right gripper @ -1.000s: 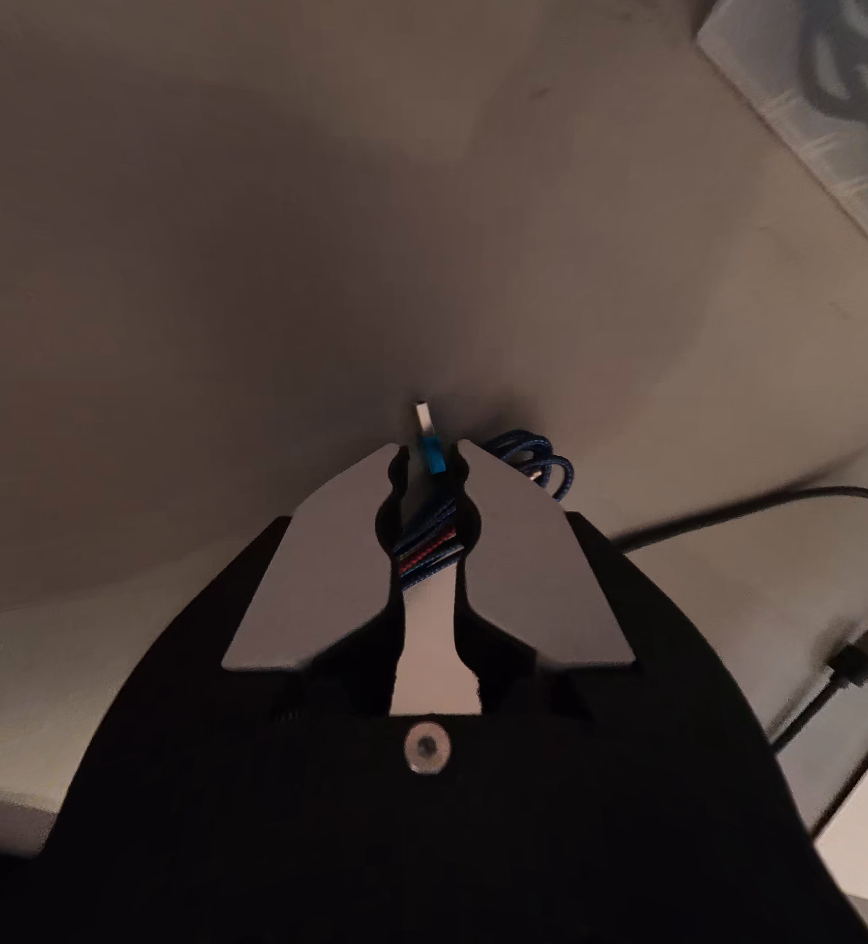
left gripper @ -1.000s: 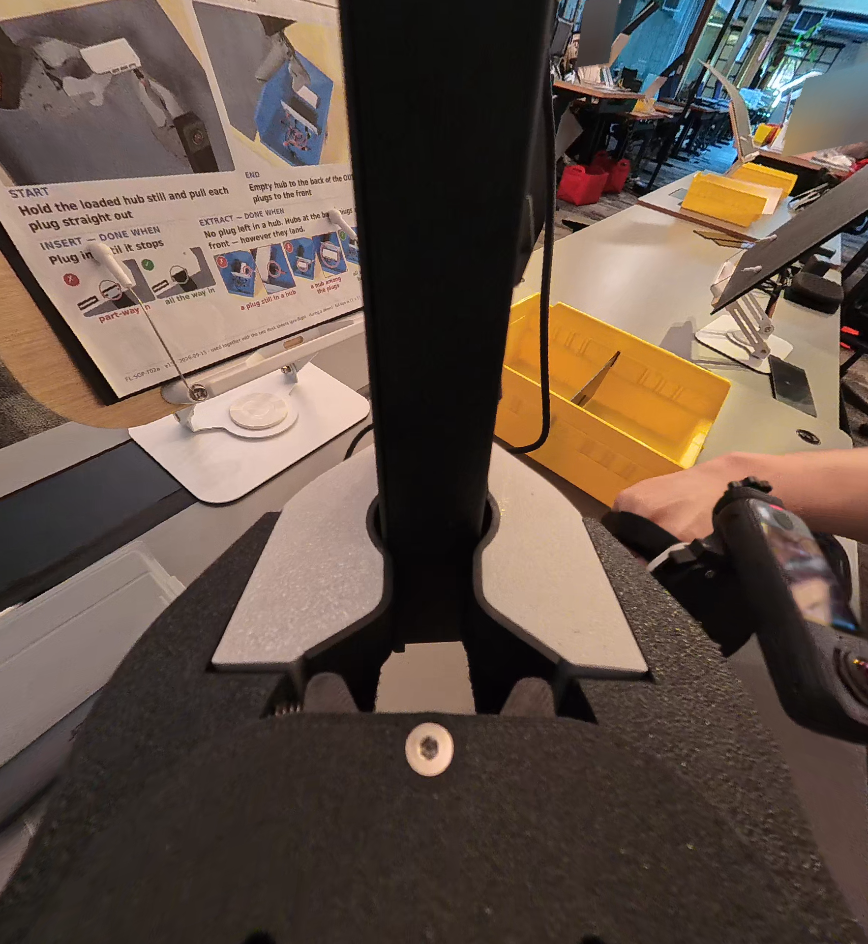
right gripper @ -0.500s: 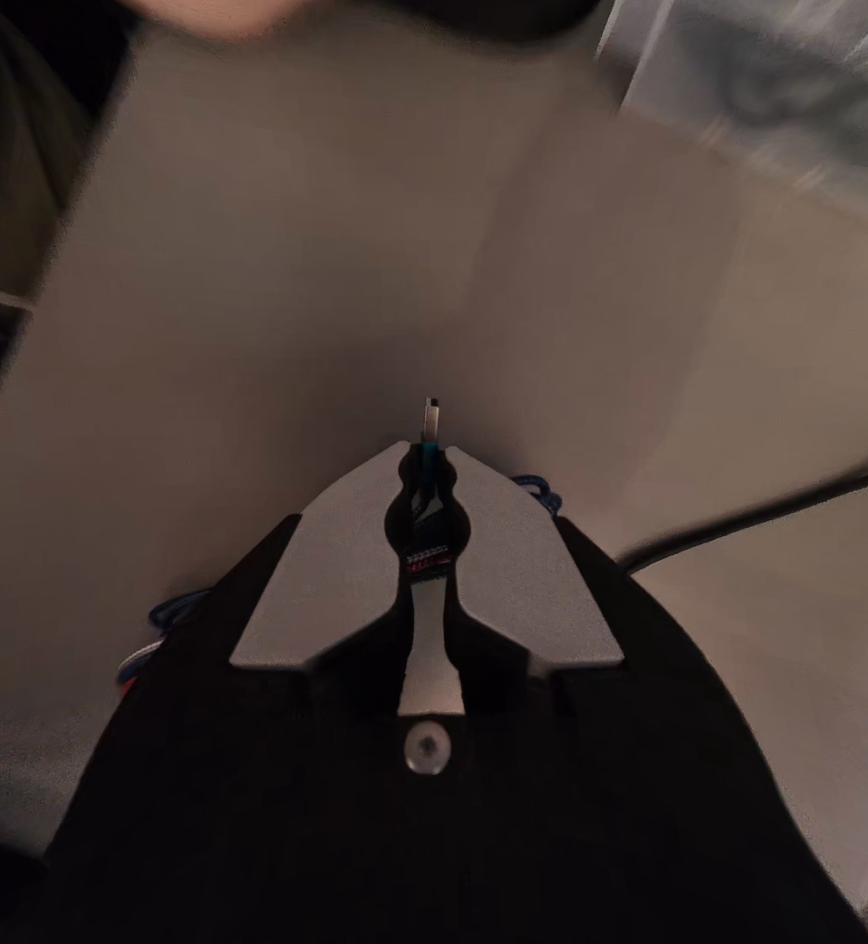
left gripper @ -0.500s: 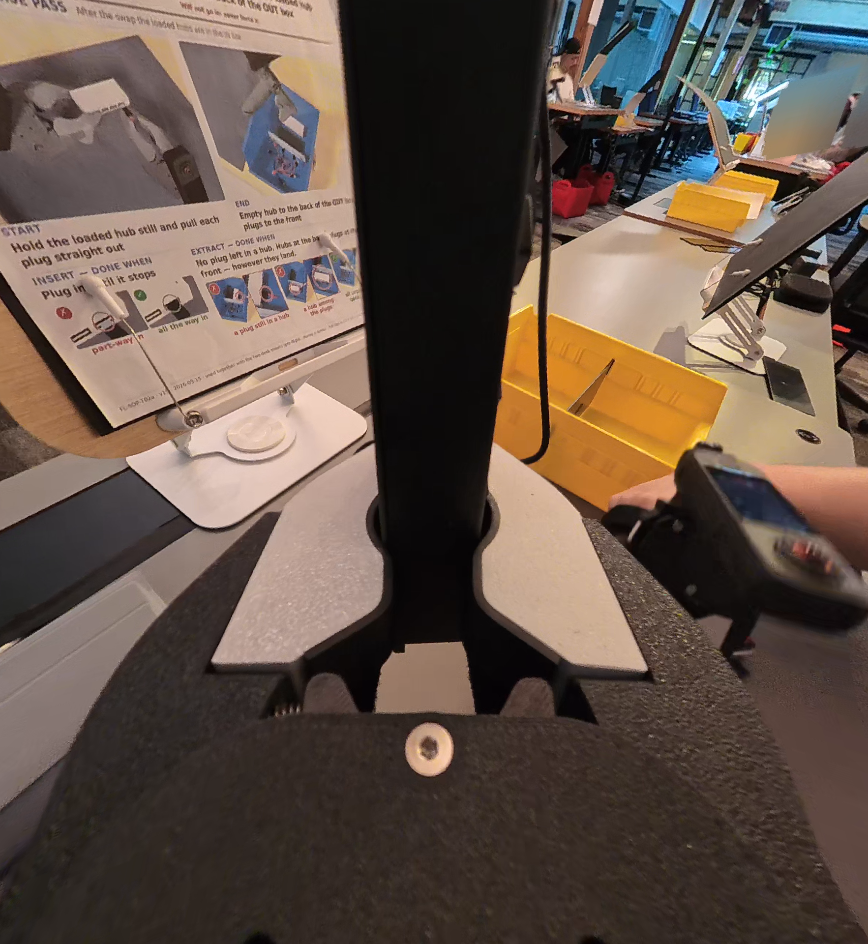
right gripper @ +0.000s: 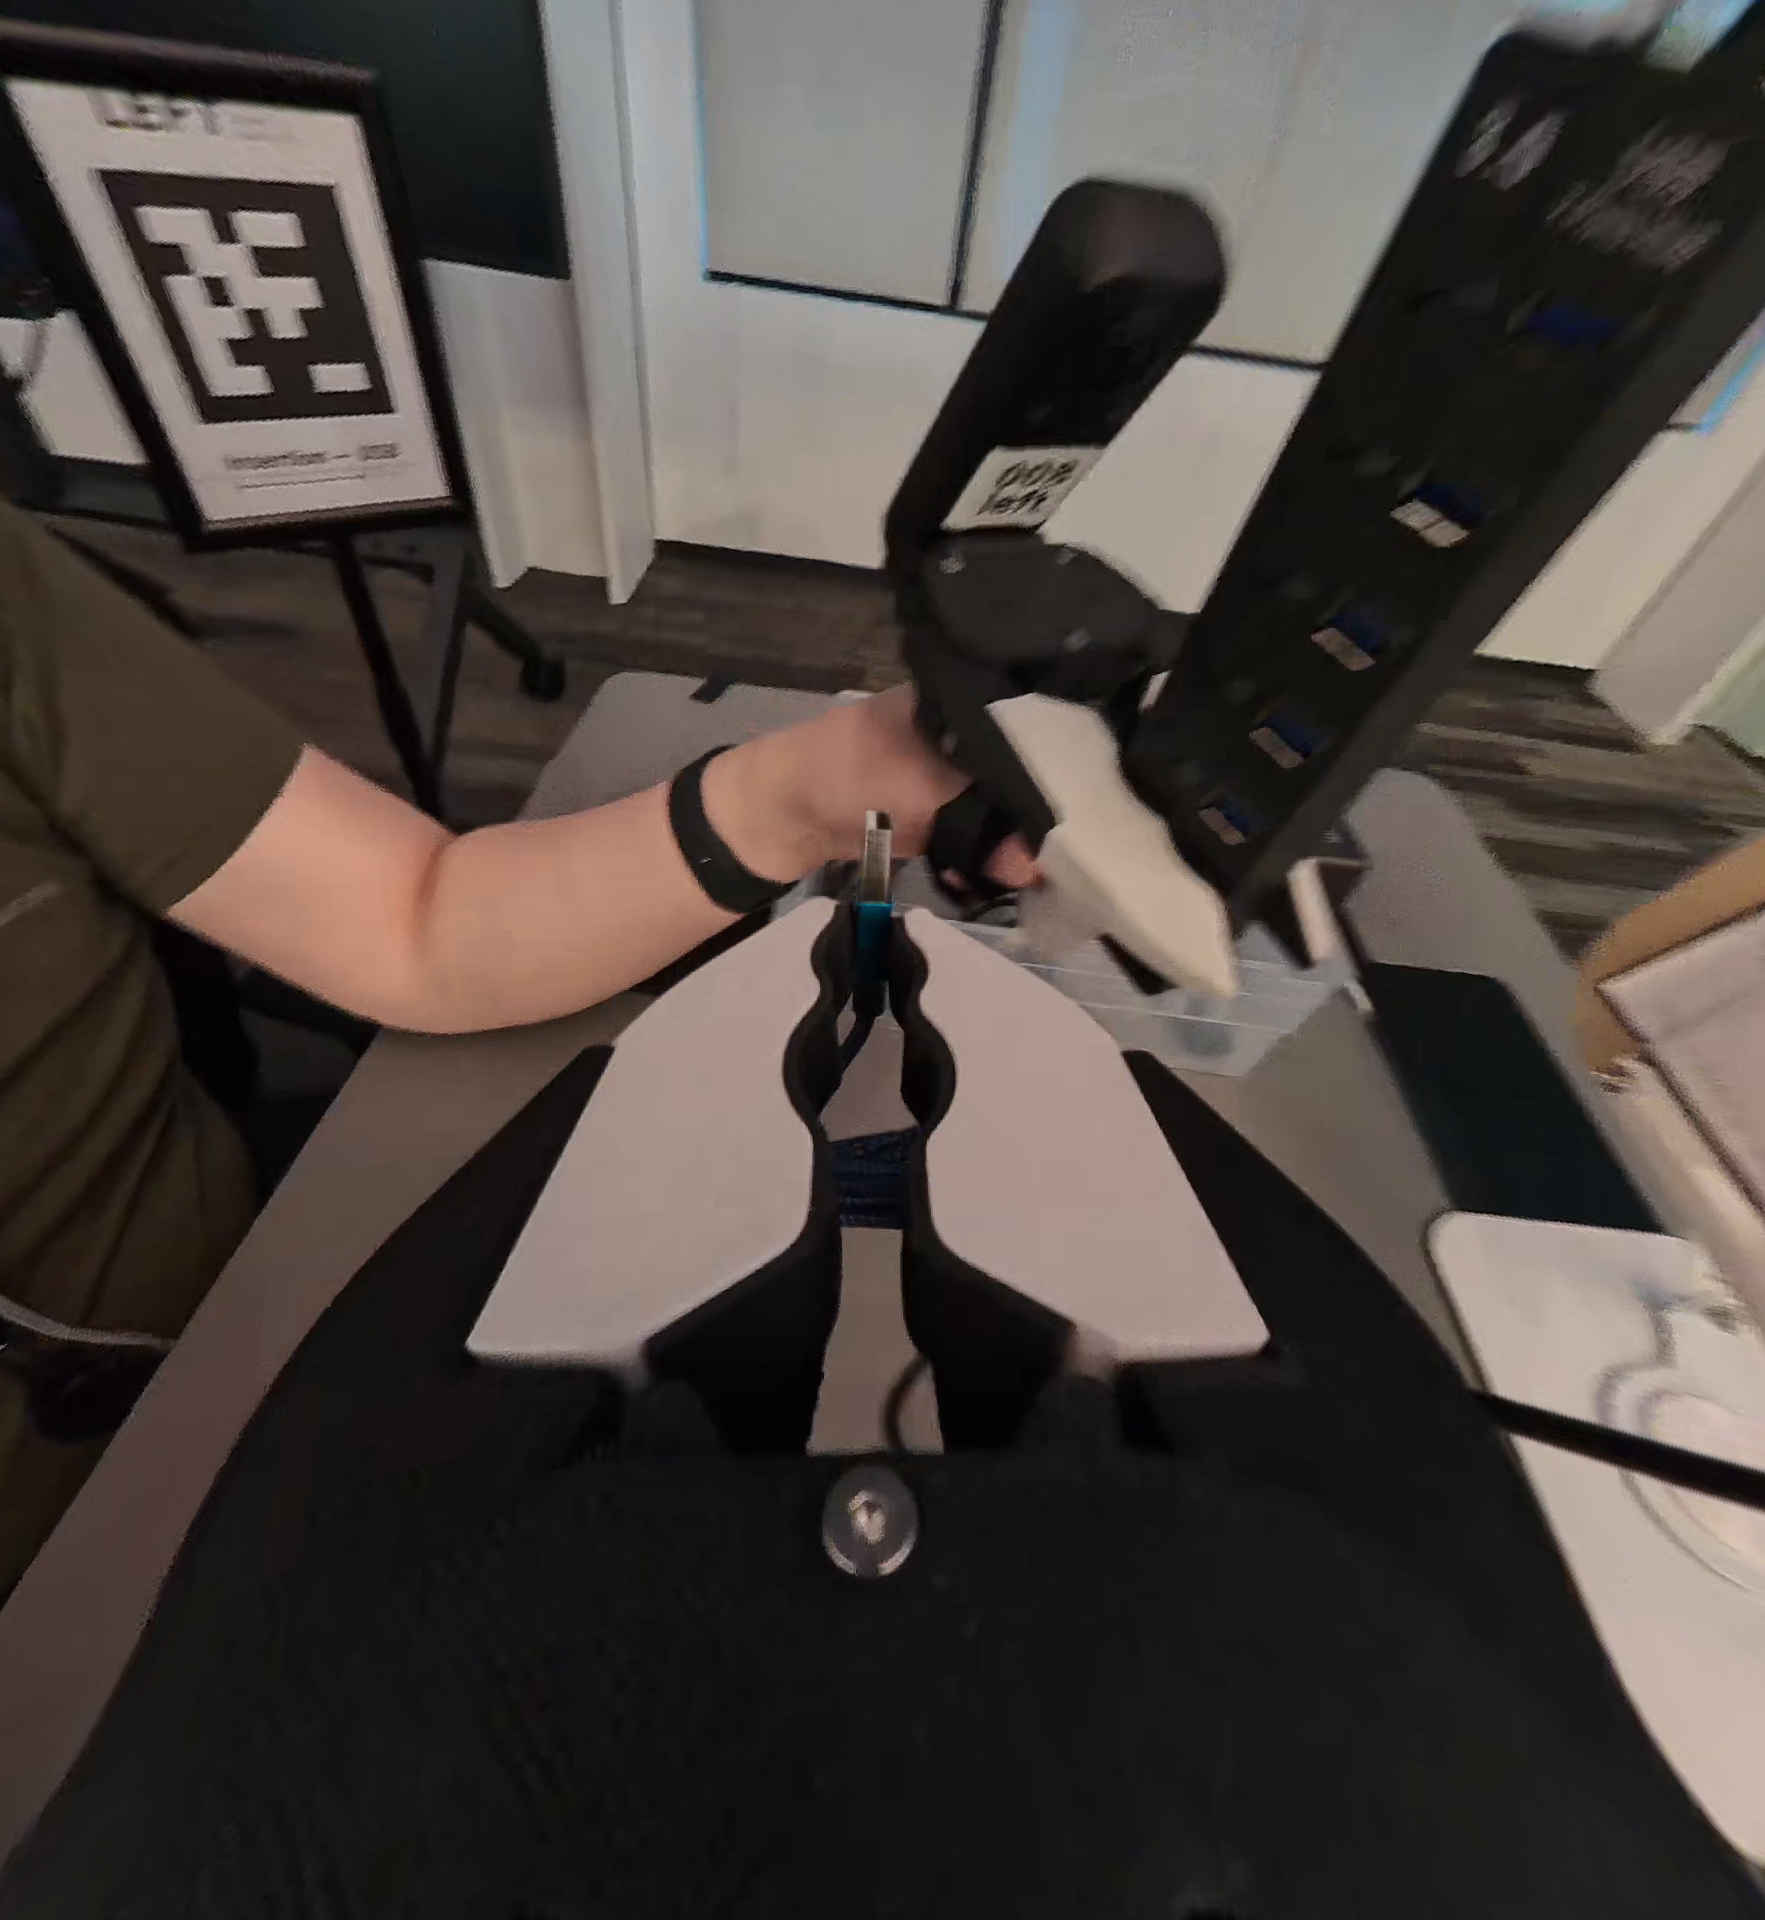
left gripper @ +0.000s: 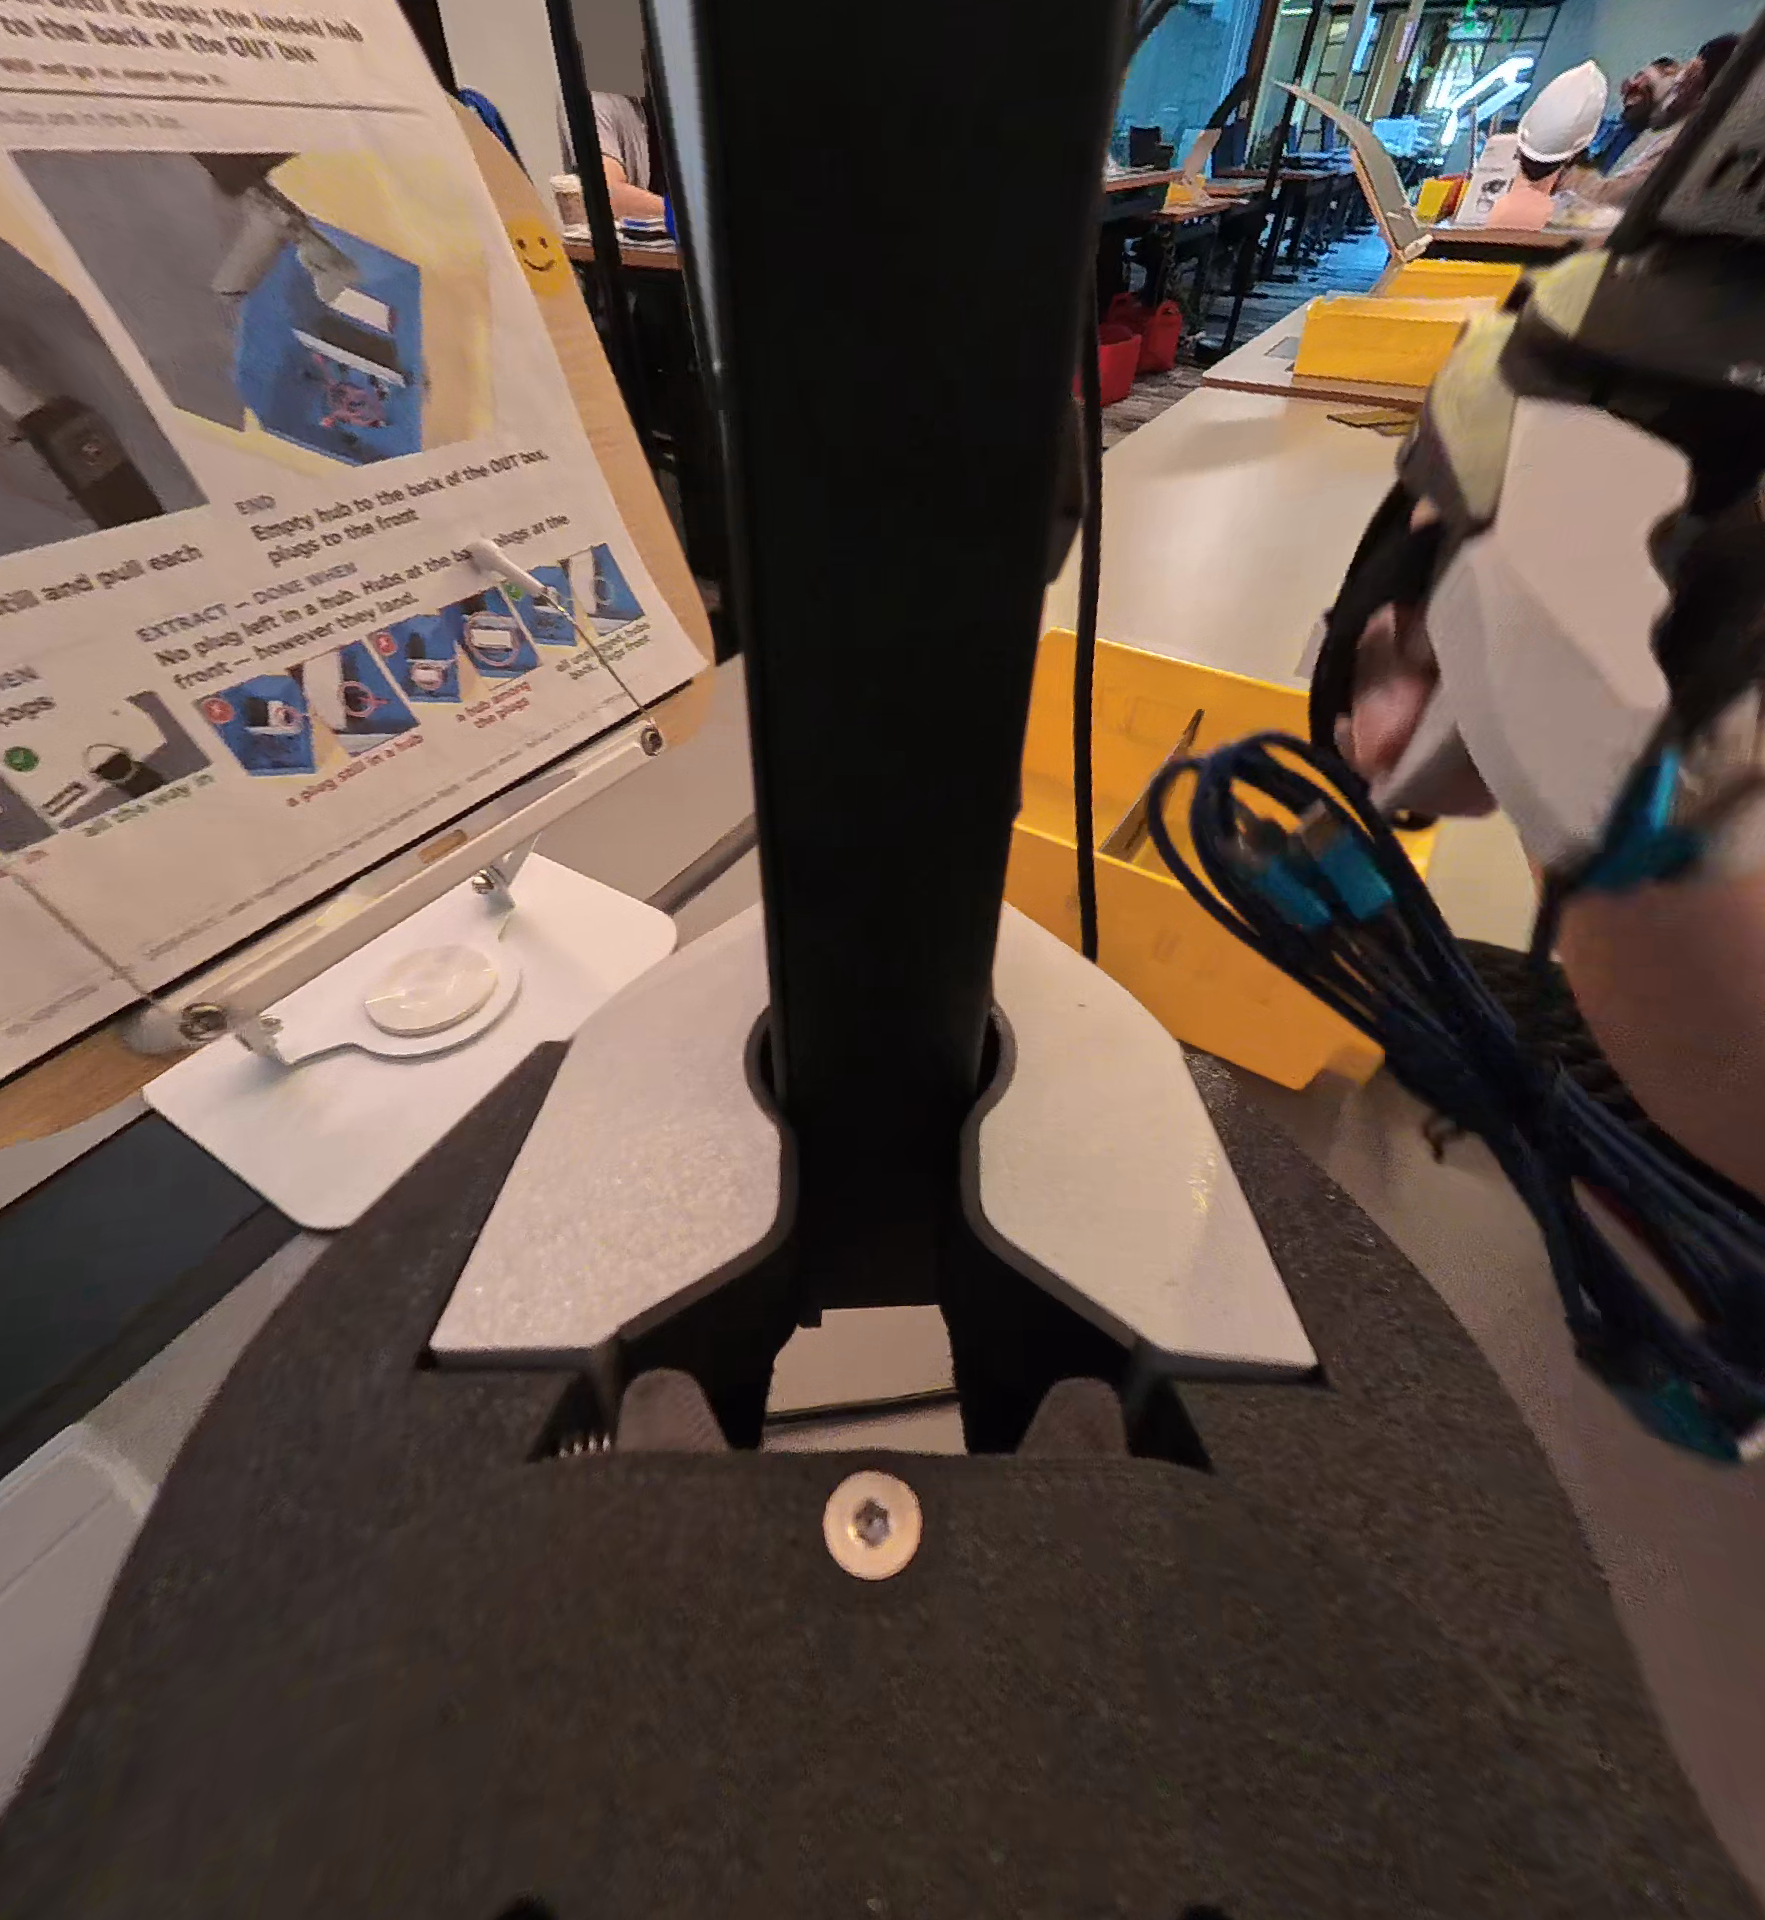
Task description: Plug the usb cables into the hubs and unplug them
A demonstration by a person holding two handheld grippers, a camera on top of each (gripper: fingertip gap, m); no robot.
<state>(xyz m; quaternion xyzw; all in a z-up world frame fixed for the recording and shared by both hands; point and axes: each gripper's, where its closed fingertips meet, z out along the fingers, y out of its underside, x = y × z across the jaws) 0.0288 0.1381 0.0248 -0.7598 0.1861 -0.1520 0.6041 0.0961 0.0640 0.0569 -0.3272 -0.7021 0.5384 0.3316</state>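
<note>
My left gripper (left gripper: 873,1049) is shut on a long black USB hub (left gripper: 899,520) that stands upright between its jaws. In the right wrist view the hub (right gripper: 1429,499) leans up to the right, with several blue ports along its face, held by the left gripper (right gripper: 1210,935). My right gripper (right gripper: 873,925) is shut on a blue USB plug (right gripper: 875,862) whose metal tip points forward, left of the hub and apart from it. The plug's dark blue braided cable bundle (left gripper: 1429,987) hangs below the right gripper (left gripper: 1636,800) in the left wrist view.
A yellow bin (left gripper: 1169,935) stands behind the hub on the grey table. An instruction sheet on a white stand (left gripper: 234,520) is at the left. A clear plastic box (right gripper: 1221,1018) lies under the left gripper. A framed marker sign (right gripper: 234,301) and a person's arm (right gripper: 493,894) are at the left.
My right gripper has lifted off the table with the plug and swung round towards the hub. The cable bundle now hangs in the air. My left gripper still holds the hub.
</note>
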